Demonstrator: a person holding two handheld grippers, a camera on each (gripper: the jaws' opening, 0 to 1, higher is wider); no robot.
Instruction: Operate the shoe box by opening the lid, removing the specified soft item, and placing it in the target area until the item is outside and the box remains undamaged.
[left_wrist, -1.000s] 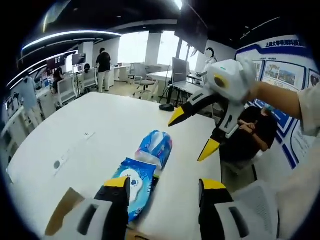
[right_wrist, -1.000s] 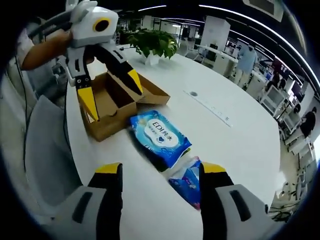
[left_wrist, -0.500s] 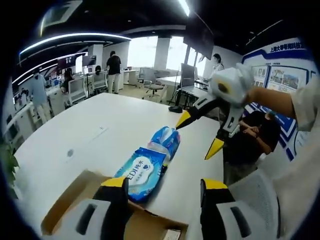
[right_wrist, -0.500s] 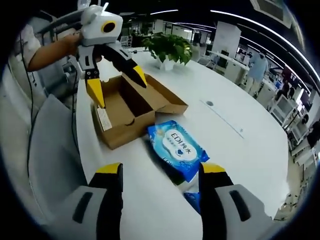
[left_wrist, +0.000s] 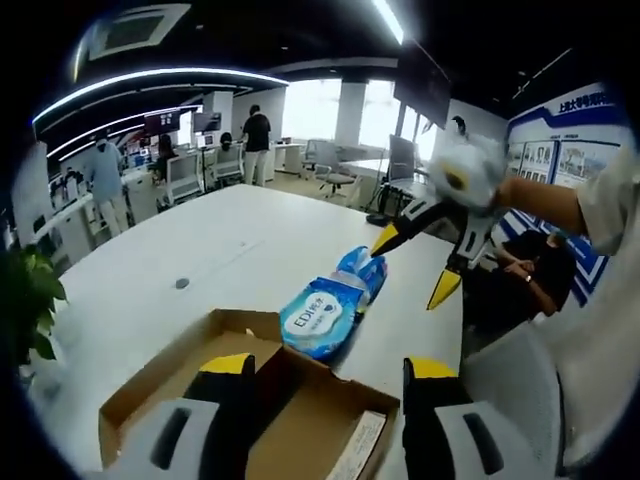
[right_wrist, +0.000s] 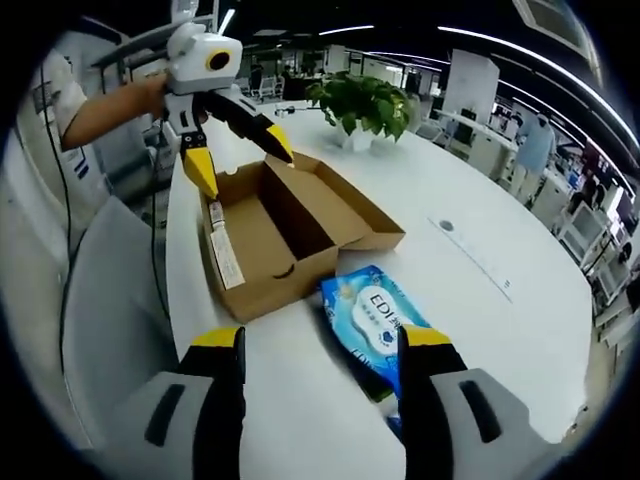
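Now: open shoe box on white table; blue wipes pack at its 4 o'clock; left gripper and right gripper both spread, empty

We read "EDI" on the white oval label of the blue wet-wipes pack lying on the worktop beside the open shoe box; the box's white end label is too small to read.
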